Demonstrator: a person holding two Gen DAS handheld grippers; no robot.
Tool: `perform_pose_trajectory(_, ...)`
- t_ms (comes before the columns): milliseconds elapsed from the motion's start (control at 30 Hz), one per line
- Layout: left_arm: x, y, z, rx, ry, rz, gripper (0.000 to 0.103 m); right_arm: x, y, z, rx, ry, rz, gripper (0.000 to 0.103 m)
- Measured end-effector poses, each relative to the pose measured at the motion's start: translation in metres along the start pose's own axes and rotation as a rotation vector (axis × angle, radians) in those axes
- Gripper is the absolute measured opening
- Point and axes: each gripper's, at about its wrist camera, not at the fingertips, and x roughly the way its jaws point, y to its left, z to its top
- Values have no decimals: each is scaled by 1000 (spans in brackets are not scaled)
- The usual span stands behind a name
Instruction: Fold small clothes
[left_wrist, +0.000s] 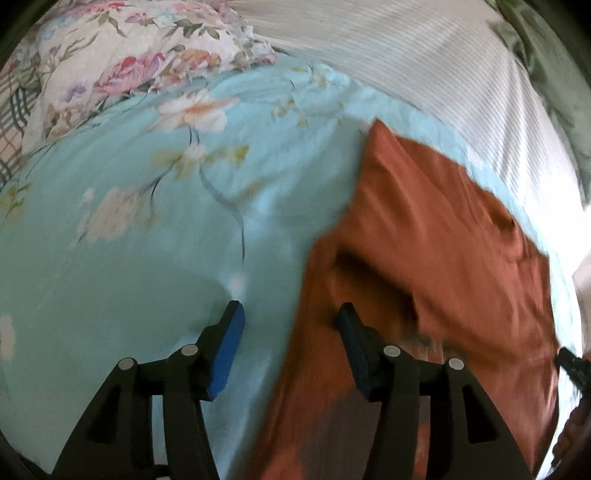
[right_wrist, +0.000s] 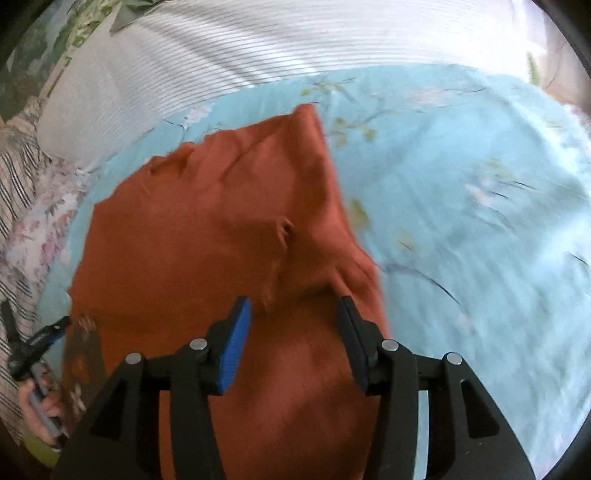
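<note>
Both tongs look spread with nothing pinched, the left gripper (left_wrist: 288, 314) straddling the near-left edge of the rust-orange garment (left_wrist: 424, 240) and the right gripper (right_wrist: 293, 308) hovering over its near-right part, probably lining up the next fold on the blue floral bedsheet (left_wrist: 129, 240).

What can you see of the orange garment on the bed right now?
The orange garment is a rust-coloured soft knit, lying mostly flat but creased on the light blue floral sheet, one corner pointing toward the striped white bedding. A small puckered fold sits near its middle. Both tools hover over it with jaws apart; neither visibly grips it. Motion blur hides finer detail.
</note>
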Motion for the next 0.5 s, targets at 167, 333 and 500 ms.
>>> perform_pose_trajectory(167, -42, 5, -51, 79, 37, -9, 57, -44, -8, -41, -25, -20, -33, 56)
perform_pose_trajectory(333, -80, 21, -109, 127, 65, -31, 59, -71, 6, -78, -76, -19, -20, 63)
perform_pose_trajectory(500, -102, 22, -146, 183, 55, -8, 62, -66, 28, -115, -135, 31, -42, 72)
